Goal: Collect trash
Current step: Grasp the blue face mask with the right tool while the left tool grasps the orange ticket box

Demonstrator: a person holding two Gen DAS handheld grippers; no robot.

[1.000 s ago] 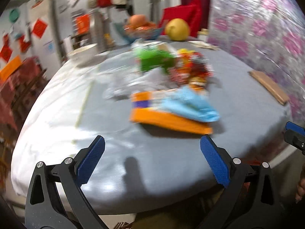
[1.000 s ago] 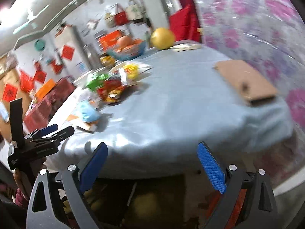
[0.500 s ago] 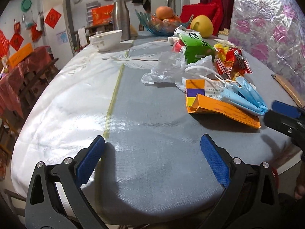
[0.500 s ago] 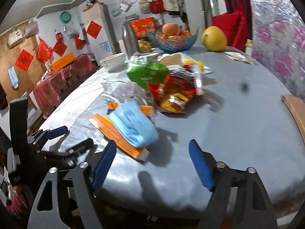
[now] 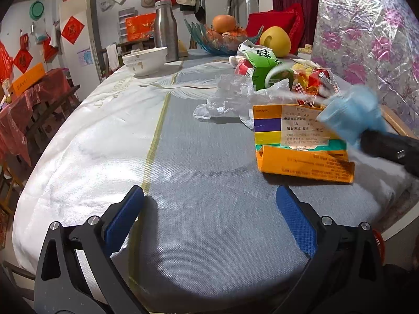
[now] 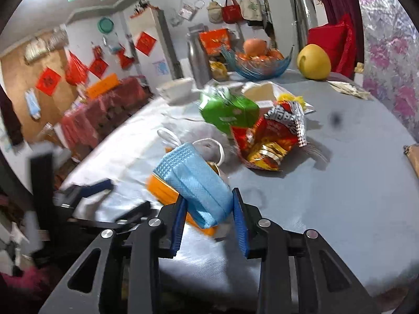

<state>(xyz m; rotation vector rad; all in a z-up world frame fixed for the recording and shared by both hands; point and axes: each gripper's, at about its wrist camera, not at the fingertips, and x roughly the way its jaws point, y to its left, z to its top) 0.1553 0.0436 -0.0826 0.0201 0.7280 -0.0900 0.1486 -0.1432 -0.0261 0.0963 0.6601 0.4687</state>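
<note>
1. left wrist: left gripper (image 5: 209, 209) spread wide over bare tablecloth (image 5: 183, 144), holding nothing; orange box (image 5: 301, 157) beyond, blurred blue mask (image 5: 351, 115) above it.
2. right wrist: right gripper (image 6: 210, 219) just closing, pads against the blue mask (image 6: 193, 183), lifted over the orange box (image 6: 162, 191); snack bag (image 6: 272, 141) behind.

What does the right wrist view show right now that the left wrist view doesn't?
Only the right wrist view: the right gripper with its jaws, which have just been closing, pressed on the blue face mask, and the red snack bag in full. Only the left wrist view: the left gripper open over bare tablecloth. Both: mask, orange medicine box, green carton.
</note>
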